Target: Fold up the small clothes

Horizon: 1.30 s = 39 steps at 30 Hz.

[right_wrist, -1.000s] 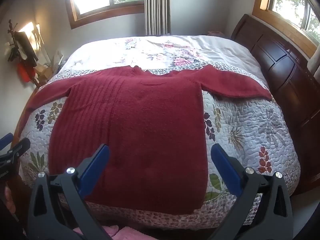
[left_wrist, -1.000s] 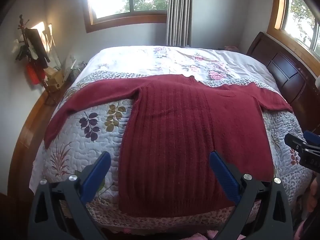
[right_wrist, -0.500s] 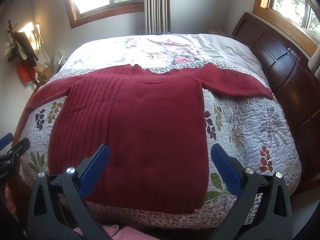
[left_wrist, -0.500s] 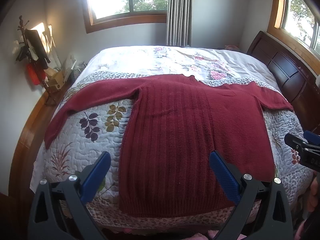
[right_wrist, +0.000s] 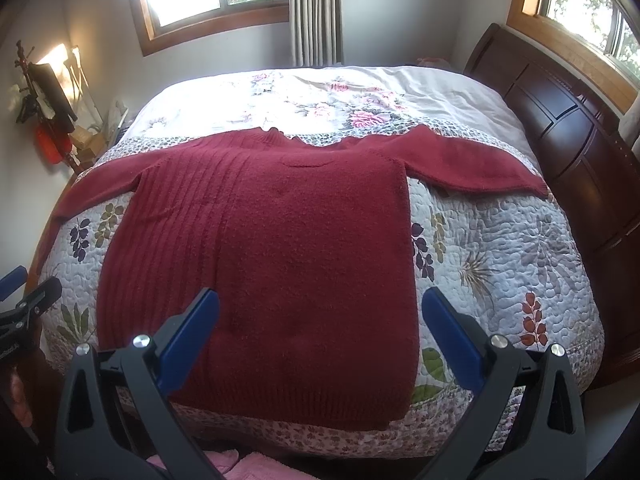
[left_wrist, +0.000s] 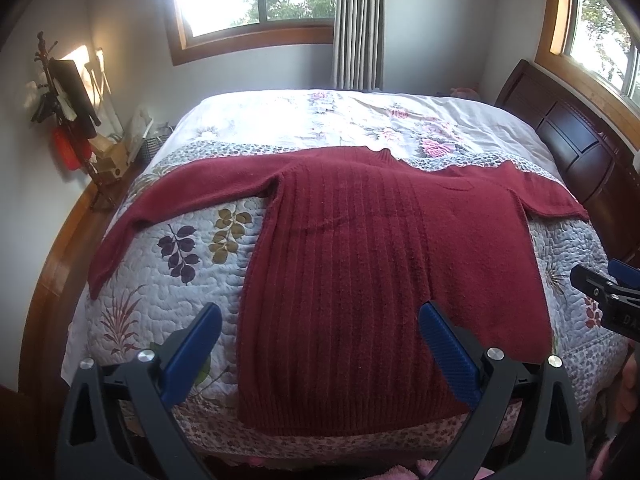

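One red sweater (left_wrist: 360, 264) lies flat mid-frame on your quilted bed (left_wrist: 192, 264), sleeves spread, unfolded; your left gripper (left_wrist: 320, 344) and right gripper (right_wrist: 320, 332) hover spread wide, empty; next, likely pinch a sleeve.

Sweater (left_wrist: 360, 264): dark red knit cloth, fuzzy and matt; ribbed on its 9 o'clock half, plainer on the other.
Quilt (right_wrist: 500, 248): stitched cotton-like cloth, puckered, matt, printed with leaves and flowers.
Headboard (right_wrist: 568, 120): dark wood, smooth, slight sheen, at 2 o'clock.
Window frame (left_wrist: 256, 36): lighter varnished wood, at 12 o'clock.
Curtain (left_wrist: 358, 24): grey cloth, pleated.
Left gripper (left_wrist: 320, 354): black matt plastic arms, blue ridged pads (left_wrist: 448, 356), shiny metal rivets.
Right gripper (right_wrist: 320, 342): same black plastic, blue pads, metal rivets.
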{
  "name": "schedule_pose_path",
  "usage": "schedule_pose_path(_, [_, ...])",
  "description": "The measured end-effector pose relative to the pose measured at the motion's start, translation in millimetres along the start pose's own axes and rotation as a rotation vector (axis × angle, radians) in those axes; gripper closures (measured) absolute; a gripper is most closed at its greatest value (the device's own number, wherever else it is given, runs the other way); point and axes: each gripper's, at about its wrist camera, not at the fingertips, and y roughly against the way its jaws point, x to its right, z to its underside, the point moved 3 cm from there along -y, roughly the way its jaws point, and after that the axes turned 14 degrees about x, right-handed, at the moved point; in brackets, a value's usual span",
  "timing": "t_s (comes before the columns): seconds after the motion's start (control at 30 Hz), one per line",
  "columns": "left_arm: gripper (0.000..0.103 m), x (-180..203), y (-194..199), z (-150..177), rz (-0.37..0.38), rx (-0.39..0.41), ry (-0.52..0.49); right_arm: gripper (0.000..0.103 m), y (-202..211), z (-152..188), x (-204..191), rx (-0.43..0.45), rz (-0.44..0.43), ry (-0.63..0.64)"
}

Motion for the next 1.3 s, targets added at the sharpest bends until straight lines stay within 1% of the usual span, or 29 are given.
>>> schedule_pose_path(0.2, [0.004, 1.2, -0.3, -0.5, 0.001, 0.0, -0.001, 0.003, -1.9, 6.1, -2.3, 0.0, -0.005, -0.001])
schedule_pose_path(0.23, [0.004, 1.1, -0.3, -0.5, -0.001, 0.0, -0.002, 0.003, -2.8, -3.7, -0.2, -0.003, -0.005, -0.001])
schedule_pose_path(0.27, [0.004, 1.2, -0.5, -0.5, -0.002, -0.001, -0.004, 0.003, -2.5, -4.9, 0.8, -0.003, -0.006, -0.002])
schedule_pose_path(1.3, [0.004, 4.4, -4.4, -2.9, -0.017, -0.003, -0.015, 0.003, -7.3, -10.4, 6.5, -0.001, -0.029, -0.015])
